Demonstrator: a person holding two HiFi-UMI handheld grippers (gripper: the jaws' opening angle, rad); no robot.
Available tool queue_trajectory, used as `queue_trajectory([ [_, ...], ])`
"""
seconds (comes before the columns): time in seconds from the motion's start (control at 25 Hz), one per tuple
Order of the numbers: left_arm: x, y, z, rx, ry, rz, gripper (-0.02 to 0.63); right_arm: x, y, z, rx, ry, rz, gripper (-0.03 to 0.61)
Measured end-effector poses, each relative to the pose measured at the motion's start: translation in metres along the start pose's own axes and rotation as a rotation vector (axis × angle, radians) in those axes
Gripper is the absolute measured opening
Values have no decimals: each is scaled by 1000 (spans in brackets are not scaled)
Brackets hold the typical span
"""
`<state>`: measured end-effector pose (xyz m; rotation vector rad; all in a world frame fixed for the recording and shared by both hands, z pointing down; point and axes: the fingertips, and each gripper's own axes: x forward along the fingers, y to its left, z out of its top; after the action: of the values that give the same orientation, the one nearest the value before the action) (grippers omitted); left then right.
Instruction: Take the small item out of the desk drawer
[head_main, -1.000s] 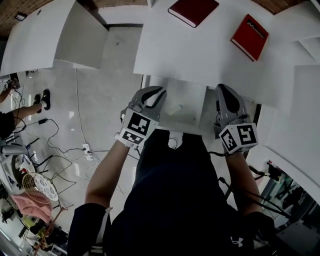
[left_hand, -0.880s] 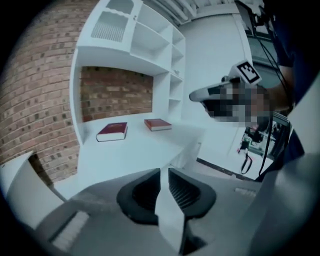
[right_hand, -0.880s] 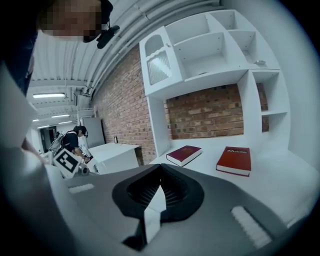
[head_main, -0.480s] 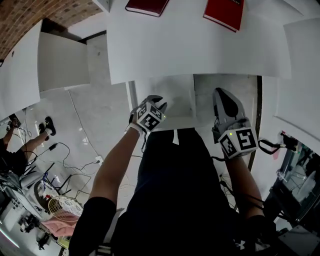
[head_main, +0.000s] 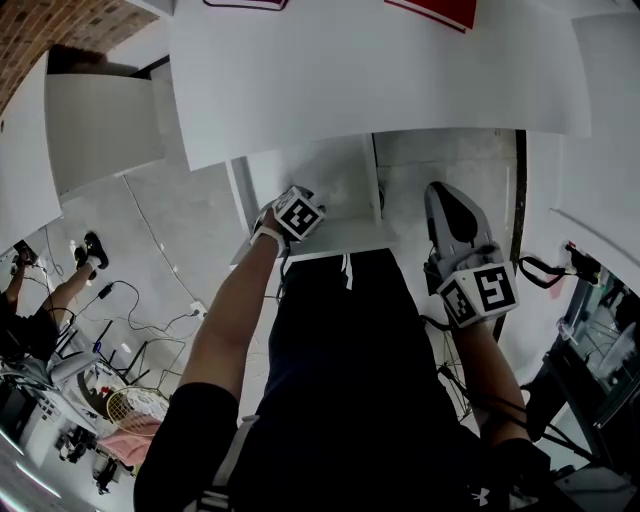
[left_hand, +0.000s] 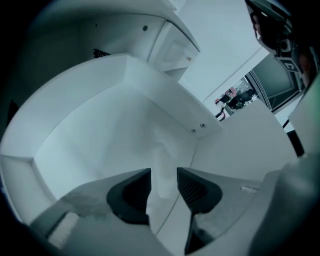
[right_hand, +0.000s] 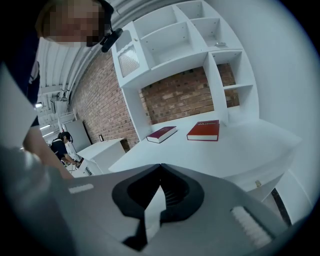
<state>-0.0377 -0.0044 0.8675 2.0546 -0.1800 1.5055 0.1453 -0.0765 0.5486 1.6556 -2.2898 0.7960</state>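
The white drawer (head_main: 338, 237) stands pulled out under the white desk top (head_main: 380, 80). My left gripper (left_hand: 163, 173) points steeply down into it, and only its marker cube (head_main: 297, 214) shows in the head view. Its jaws have just been opening and stand apart. Between them a pale, blurred shape (left_hand: 162, 162) lies on the drawer floor (left_hand: 100, 130); the pads do not press on it, and I cannot tell what it is. My right gripper (head_main: 441, 192) hovers right of the drawer below the desk edge, shut with nothing in it (right_hand: 160, 166).
Two red books (right_hand: 204, 130) (right_hand: 161, 134) lie on the desk top, with white shelving (right_hand: 175, 45) and a brick wall behind. A white cabinet (head_main: 100, 120) stands to the left. Cables and a seated person (head_main: 40, 300) are on the floor at left.
The left gripper has dropped from the drawer's front edge into the drawer and tipped downward, its jaws opening. The right gripper has sunk a little. The books have slid to the head view's top edge.
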Motion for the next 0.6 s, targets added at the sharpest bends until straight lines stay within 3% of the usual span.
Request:
queue_trajectory([
  [0.2,20,0,-3,13,45,-4,169,-2,-7,-10,10,14,-20,3],
  [0.36,37,-11,-22,4,138,-46,141,-3,-11,-18,25,27,-26,3],
  [0.6,20,-10,-15,16,73,-20,138,0,1,-16,29,23,-1,3],
])
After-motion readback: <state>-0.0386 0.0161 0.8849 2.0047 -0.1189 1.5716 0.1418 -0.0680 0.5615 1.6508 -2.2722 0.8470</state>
